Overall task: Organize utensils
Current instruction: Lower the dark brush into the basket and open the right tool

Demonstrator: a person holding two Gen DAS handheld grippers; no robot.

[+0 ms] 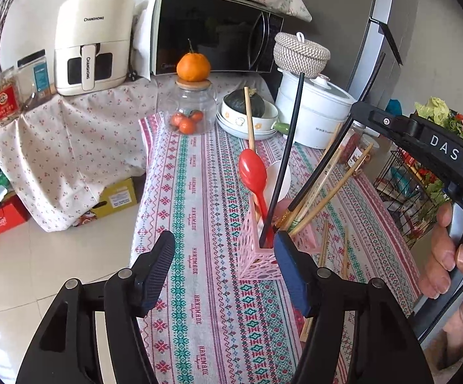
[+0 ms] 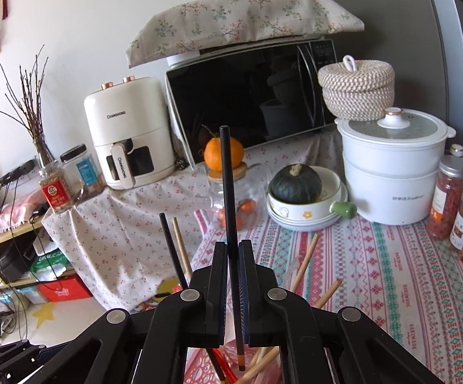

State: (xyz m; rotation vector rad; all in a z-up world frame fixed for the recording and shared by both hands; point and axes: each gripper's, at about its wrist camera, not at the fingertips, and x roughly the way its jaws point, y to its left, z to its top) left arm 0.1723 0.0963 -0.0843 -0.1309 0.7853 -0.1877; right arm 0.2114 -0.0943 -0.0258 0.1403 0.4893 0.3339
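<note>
A pink perforated utensil holder [image 1: 257, 252] stands on the patterned tablecloth [image 1: 206, 224]. It holds a red spoon [image 1: 253, 172], a white spoon, a black chopstick [image 1: 284, 156] and several wooden chopsticks [image 1: 327, 188]. My left gripper [image 1: 225, 265] is open, its right finger beside the holder. My right gripper [image 2: 232, 256] is shut on a black chopstick [image 2: 228, 192], held upright over the holder [image 2: 257, 364]. It also shows in the left wrist view [image 1: 436, 147], up right. Loose wooden chopsticks [image 1: 334, 249] lie on the cloth right of the holder.
At the table's far end are a glass jar with oranges [image 1: 190, 108], a dish with a green squash [image 1: 247, 112], a white pot [image 1: 314, 108], a woven basket [image 1: 300, 52] and snack jars [image 2: 455, 204]. A microwave [image 1: 212, 32] and air fryer [image 1: 93, 44] stand behind. A wire rack [image 1: 414, 185] stands right.
</note>
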